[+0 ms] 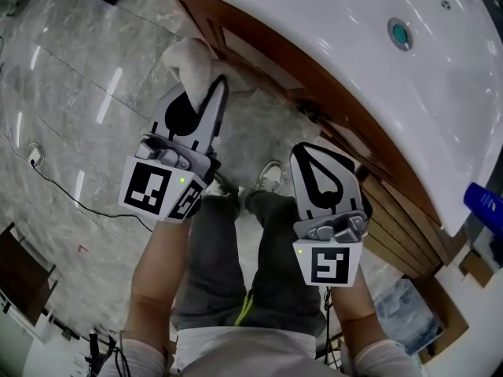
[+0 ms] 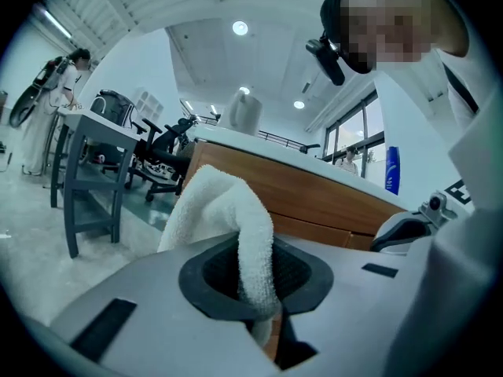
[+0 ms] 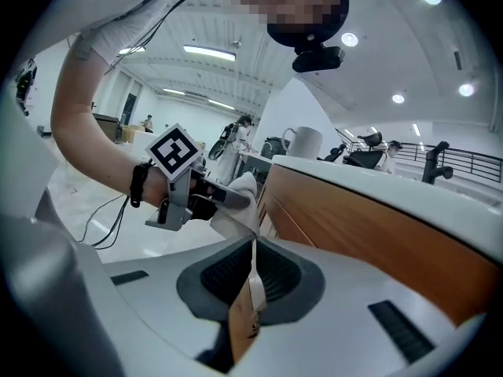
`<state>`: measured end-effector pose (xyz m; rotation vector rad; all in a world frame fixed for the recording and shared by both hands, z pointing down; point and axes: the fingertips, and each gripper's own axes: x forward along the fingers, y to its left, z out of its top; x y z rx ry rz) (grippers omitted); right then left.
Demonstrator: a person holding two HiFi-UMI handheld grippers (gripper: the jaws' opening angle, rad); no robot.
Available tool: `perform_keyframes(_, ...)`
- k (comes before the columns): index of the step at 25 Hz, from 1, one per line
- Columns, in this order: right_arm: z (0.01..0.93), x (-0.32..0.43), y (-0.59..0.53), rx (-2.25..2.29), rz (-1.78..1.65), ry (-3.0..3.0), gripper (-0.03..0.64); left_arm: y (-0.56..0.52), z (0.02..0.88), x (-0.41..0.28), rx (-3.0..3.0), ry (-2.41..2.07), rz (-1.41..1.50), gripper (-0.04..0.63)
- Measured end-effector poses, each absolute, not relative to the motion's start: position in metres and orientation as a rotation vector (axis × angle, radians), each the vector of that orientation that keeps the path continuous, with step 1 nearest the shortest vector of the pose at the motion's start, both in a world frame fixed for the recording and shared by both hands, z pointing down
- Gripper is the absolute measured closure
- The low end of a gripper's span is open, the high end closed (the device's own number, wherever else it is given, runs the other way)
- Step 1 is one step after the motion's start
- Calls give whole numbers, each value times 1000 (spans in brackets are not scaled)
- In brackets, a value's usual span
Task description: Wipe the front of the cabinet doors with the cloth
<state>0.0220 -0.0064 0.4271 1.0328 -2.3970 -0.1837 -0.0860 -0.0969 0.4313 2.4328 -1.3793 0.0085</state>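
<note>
Head view puts it plainest from where I'm standing: the left gripper (image 1: 206,93) has the white cloth (image 1: 192,57), hasn't it?

It has. In the left gripper view the jaws are closed tight on a fold of the cloth (image 2: 236,226). The rest of it bunches up past the tips of the left gripper (image 2: 259,289).

And where does the cloth sit against the cabinet doors (image 1: 397,222)?

Low down, just beside the brown wood front. Whether it touches the wood, I can't tell from any view.

What of the right gripper (image 1: 313,154)?

It's near the doors too, off to the right and apart from the cloth. In the right gripper view the jaws of the right gripper (image 3: 251,277) are pressed together with nothing between them. Beyond them you see the left gripper (image 3: 200,199) with the cloth (image 3: 240,188) by the edge of the cabinet doors (image 3: 369,234).

Anything on top?

A white table (image 1: 338,22) runs over the doors. There's a round teal drain (image 1: 400,32) set in it and a blue bottle (image 1: 487,206) at its right end.

And below?

Grey marbled floor (image 1: 71,77) with a thin black cable (image 1: 94,207) across it. The person's grey trousers (image 1: 228,265) and pale shoes (image 1: 269,175) show between the two grippers.
</note>
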Motion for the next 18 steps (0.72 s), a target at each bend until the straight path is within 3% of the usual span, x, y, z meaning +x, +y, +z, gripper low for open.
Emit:
perform_keyframes(9,455,6,-37,1033,-213,-2423,572,-152,455,-126,2420,-1465,0,537)
perform_keyframes(18,471,-1,-38,991,-218,-2439,572,-171,479,-121,2415,-1450,-10,537)
